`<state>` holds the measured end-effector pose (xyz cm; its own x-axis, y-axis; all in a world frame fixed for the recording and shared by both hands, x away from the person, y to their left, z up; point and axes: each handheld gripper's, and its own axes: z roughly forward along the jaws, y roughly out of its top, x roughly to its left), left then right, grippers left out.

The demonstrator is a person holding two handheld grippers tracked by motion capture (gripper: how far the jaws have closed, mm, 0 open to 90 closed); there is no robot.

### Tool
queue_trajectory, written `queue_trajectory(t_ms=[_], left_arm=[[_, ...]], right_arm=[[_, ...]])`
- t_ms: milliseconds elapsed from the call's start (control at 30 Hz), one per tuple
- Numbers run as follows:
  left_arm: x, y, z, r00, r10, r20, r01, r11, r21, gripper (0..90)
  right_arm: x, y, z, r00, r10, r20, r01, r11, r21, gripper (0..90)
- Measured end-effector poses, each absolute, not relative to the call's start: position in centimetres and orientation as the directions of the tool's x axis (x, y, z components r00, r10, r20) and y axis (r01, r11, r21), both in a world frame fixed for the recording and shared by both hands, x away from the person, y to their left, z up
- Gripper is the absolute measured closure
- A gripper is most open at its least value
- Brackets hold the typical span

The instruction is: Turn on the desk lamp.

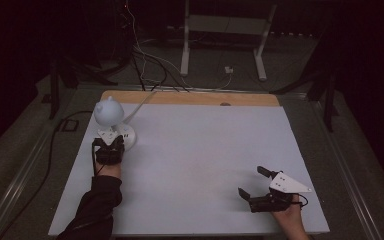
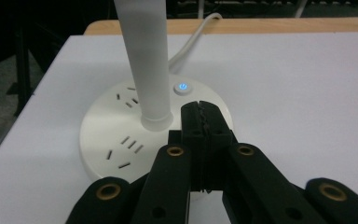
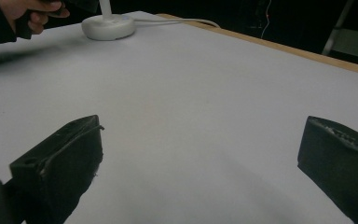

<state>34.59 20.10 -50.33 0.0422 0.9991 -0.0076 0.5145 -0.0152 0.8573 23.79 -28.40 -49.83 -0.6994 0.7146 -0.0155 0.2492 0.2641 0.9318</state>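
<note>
At 10 o'clock on the bench (image 1: 205, 165): white lamp (image 1: 111, 120), round base (image 2: 116, 135) with socket slots, lit blue button (image 2: 182, 87), straight stem, rounded head, white cord trailing off the far edge. Left claw (image 2: 200, 109) pressed together, tips over base just short of button. Right claw (image 1: 252, 182) spread wide at 4 o'clock, holding nothing.

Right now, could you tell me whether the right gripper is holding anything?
No, the right gripper has its jaws spread wide over the bare white table.
</note>
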Motion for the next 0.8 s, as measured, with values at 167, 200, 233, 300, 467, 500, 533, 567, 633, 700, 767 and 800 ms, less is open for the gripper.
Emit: queue_trajectory(t_ms=[167, 200, 233, 300, 467, 500, 533, 567, 633, 700, 767, 800], left_arm=[[35.0, 20.1, -50.8, 0.043, 0.999, -0.009, 0.528, -0.015, 0.849, 90.0], [35.1, 20.1, -50.9, 0.043, 0.999, -0.007, 0.528, -0.017, 0.849, 90.0], [35.1, 20.2, -51.0, 0.048, 0.999, -0.02, 0.527, -0.008, 0.85, 90.0], [35.2, 20.2, -51.1, 0.048, 0.999, -0.013, 0.529, -0.014, 0.849, 90.0], [35.4, 20.0, -51.3, 0.049, 0.999, -0.001, 0.539, -0.025, 0.842, 90.0], [35.4, 20.0, -51.4, 0.052, 0.999, 0.002, 0.544, -0.03, 0.839, 90.0], [35.4, 20.0, -51.5, 0.052, 0.999, 0.0, 0.542, -0.028, 0.84, 90.0], [35.5, 20.0, -51.5, 0.051, 0.999, 0.004, 0.545, -0.031, 0.838, 90.0], [35.5, 19.9, -51.6, 0.054, 0.998, 0.013, 0.546, -0.04, 0.837, 90.0], [35.5, 19.8, -51.7, 0.048, 0.999, 0.019, 0.548, -0.042, 0.835, 90.0], [35.6, 19.8, -51.9, 0.046, 0.999, 0.023, 0.553, -0.045, 0.832, 90.0], [35.5, 19.8, -52.0, 0.046, 0.998, 0.031, 0.551, -0.051, 0.833, 90.0]], right_arm=[[23.8, -28.4, -49.8, -0.699, 0.715, -0.014, 0.249, 0.262, 0.932, 0.0], [23.8, -28.4, -49.8, -0.699, 0.715, -0.015, 0.249, 0.263, 0.932, 0.0], [23.8, -28.4, -49.8, -0.699, 0.715, -0.014, 0.249, 0.262, 0.932, 0.0], [23.8, -28.4, -49.8, -0.699, 0.715, -0.014, 0.249, 0.262, 0.932, 0.0], [23.8, -28.4, -49.8, -0.698, 0.716, -0.014, 0.249, 0.261, 0.932, 0.0], [23.8, -28.5, -49.8, -0.699, 0.715, -0.013, 0.249, 0.261, 0.932, 0.0], [23.8, -28.5, -49.8, -0.699, 0.715, -0.015, 0.248, 0.262, 0.933, 0.0], [23.8, -28.5, -49.8, -0.699, 0.715, -0.015, 0.247, 0.262, 0.933, 0.0], [23.8, -28.5, -49.8, -0.699, 0.715, -0.014, 0.248, 0.261, 0.933, 0.0], [23.8, -28.5, -49.8, -0.699, 0.715, -0.014, 0.248, 0.261, 0.933, 0.0], [23.8, -28.5, -49.8, -0.7, 0.714, -0.014, 0.248, 0.261, 0.933, 0.0], [23.8, -28.5, -49.8, -0.7, 0.714, -0.014, 0.247, 0.261, 0.933, 0.0]])
